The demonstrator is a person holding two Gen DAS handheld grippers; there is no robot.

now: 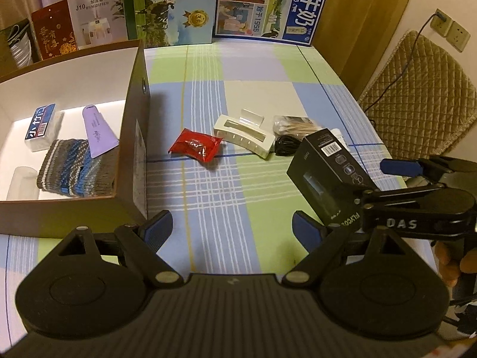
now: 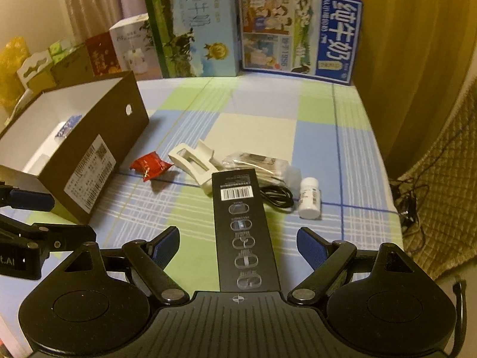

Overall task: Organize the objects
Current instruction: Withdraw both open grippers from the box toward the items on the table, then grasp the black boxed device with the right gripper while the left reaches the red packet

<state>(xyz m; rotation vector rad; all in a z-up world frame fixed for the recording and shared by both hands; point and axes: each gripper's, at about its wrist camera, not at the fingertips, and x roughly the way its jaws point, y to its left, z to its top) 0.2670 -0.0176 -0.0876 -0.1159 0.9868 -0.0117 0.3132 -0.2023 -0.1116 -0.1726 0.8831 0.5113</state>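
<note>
Checked cloth in green, blue and cream covers the counter (image 1: 238,95), with packaging lined up along the far wall.

**Item in hand.** I read the black retail box (image 2: 238,208) as the piece being handled. It lies lengthwise between the fingers of the right hand-held gripper (image 2: 238,238). The jaws are spread wide and neither blue pad touches it. I cannot tell whether its far end rests on the counter.

**Advice.** I judge that the box is bound for the open brown carton (image 1: 137,137) on the left.
- I would close squarely on its long narrow sides, near the middle.
- I would keep it level and lift it over the carton's near wall.
- I would set it on the bare white floor, not on the contents.

The left hand-held gripper (image 1: 229,226) hangs open and empty just off the carton's corner. I would keep it out of the path.

**Count, loose on counter.**
- One black retail box
- One red sachet (image 1: 195,146)
- One white hair claw (image 1: 244,135)
- One clear bag of wooden sticks (image 1: 295,125)
- One coiled black cable (image 1: 286,147)
- One white pill bottle (image 2: 310,198)

That makes six.

**Count, inside carton.**
- One blue-labelled packet (image 1: 40,126)
- One lilac tube (image 1: 97,131)
- One striped knit piece (image 1: 74,168)
- One translucent item (image 1: 22,183), which I cannot identify

That makes four.

**Count, at the wall.**
- Two milk cartons (image 1: 176,6)
- One humidifier box (image 1: 95,15)
- One red gift box (image 1: 55,29)
</note>
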